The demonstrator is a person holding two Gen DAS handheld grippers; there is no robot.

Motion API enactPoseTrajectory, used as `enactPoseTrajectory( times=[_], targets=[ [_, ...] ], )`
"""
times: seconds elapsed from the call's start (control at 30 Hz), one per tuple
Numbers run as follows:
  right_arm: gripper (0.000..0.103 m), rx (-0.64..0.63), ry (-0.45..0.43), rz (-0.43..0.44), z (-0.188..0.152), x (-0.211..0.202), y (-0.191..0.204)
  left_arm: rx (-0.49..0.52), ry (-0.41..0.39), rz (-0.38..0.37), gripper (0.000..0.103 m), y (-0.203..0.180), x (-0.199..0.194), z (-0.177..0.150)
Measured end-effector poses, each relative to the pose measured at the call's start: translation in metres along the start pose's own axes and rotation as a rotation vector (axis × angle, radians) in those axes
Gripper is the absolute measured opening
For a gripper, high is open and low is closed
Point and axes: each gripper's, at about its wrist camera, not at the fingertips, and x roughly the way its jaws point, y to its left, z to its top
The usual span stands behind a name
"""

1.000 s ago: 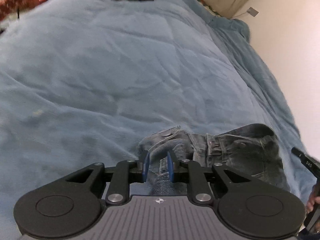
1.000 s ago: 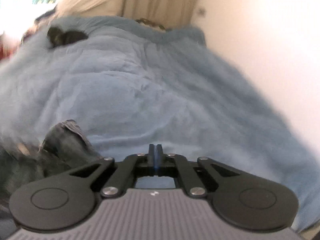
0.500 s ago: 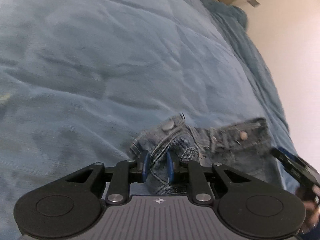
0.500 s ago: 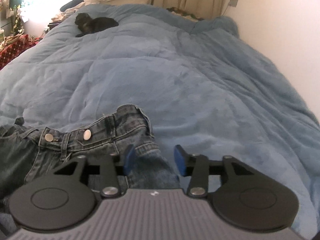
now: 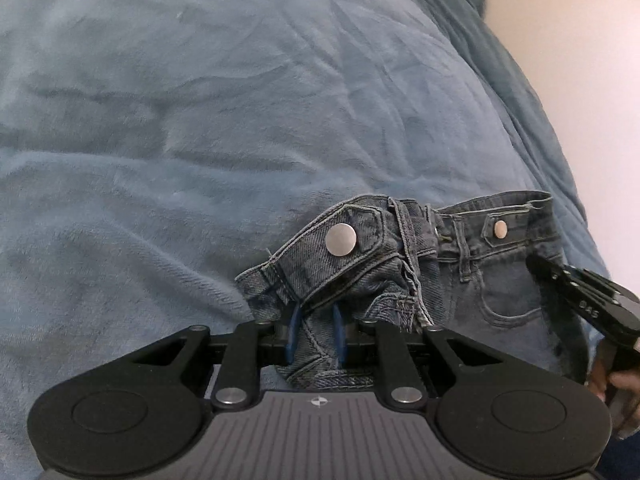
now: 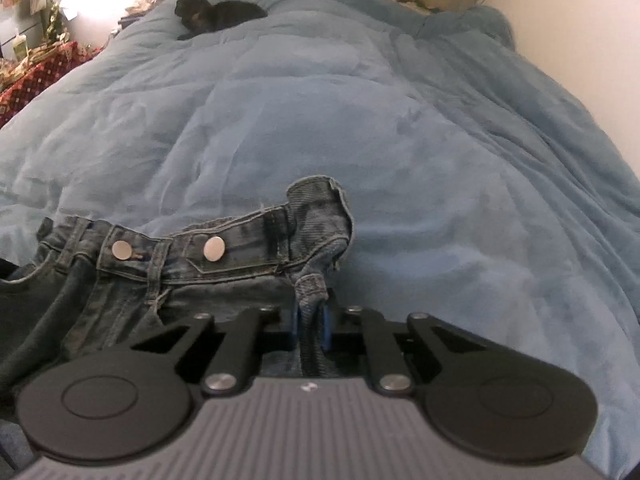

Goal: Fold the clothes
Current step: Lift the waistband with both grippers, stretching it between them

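The jeans (image 5: 472,264) lie waistband-up on a blue duvet (image 5: 224,120) that covers the whole bed, with a pale wall (image 5: 592,80) running along its right side. The left gripper (image 5: 314,334) has clamped onto a bunched fold of denim at the left end of the waistband; its blue pads press on the cloth from both sides, just below a flap that carries 1 large metal button (image 5: 341,239). In the left wrist view a 2nd, smaller button (image 5: 500,229) sits further along the band, and the right gripper shows at the right edge as a black body above a hand (image 5: 618,392). The right gripper (image 6: 311,322) has just been closing and now pinches a narrow ridge of denim at the right end of the waistband, where the corner of the band stands up in a curl. In the right wrist view 2 buttons (image 6: 214,249) sit side by side on the band. Far up the bed a black cat (image 6: 218,14) lies on the duvet, well apart from the jeans. A red patterned cloth (image 6: 38,76) shows past the bed's left edge.
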Motion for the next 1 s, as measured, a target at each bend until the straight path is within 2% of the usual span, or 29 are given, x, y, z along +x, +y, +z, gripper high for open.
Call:
enactPoseTrajectory(
  times=[0.1,0.17,0.27,0.43,0.63,0.67,0.73,0.77,0.9,1.0],
  targets=[
    [0.008,0.032,-0.023,-0.005,-0.001,-0.014,-0.007,0.054,-0.047,0.022,0.000,-0.014,-0.008,-0.009],
    [0.008,0.038,-0.042,-0.026,-0.002,-0.023,-0.010,0.076,-0.038,0.031,0.000,-0.019,-0.010,-0.016],
    [0.007,0.071,-0.052,-0.063,-0.007,-0.029,-0.019,0.064,-0.023,0.046,0.001,-0.015,-0.012,-0.021],
    [0.007,0.091,-0.054,-0.073,-0.016,-0.031,-0.025,0.012,-0.008,0.036,0.003,-0.005,-0.010,-0.014],
    [0.007,0.128,-0.068,-0.104,-0.026,-0.046,-0.031,0.031,-0.006,0.053,0.004,-0.017,-0.012,-0.008],
    [0.007,0.143,-0.062,-0.109,-0.029,-0.046,-0.034,0.031,-0.008,0.052,0.009,-0.018,-0.013,-0.009],
    [0.007,0.169,-0.047,-0.113,-0.035,-0.045,-0.042,0.045,-0.031,0.106,0.049,-0.019,-0.014,-0.009],
    [0.007,0.184,-0.041,-0.116,-0.039,-0.044,-0.045,0.048,-0.041,0.130,0.054,-0.018,-0.013,-0.009],
    [0.007,0.178,-0.042,-0.115,-0.043,-0.044,-0.046,-0.005,-0.013,0.068,0.047,-0.007,-0.004,-0.002],
    [0.007,0.171,-0.053,-0.114,-0.042,-0.047,-0.044,-0.026,-0.004,0.008,0.029,-0.004,-0.001,0.003]
  ],
)
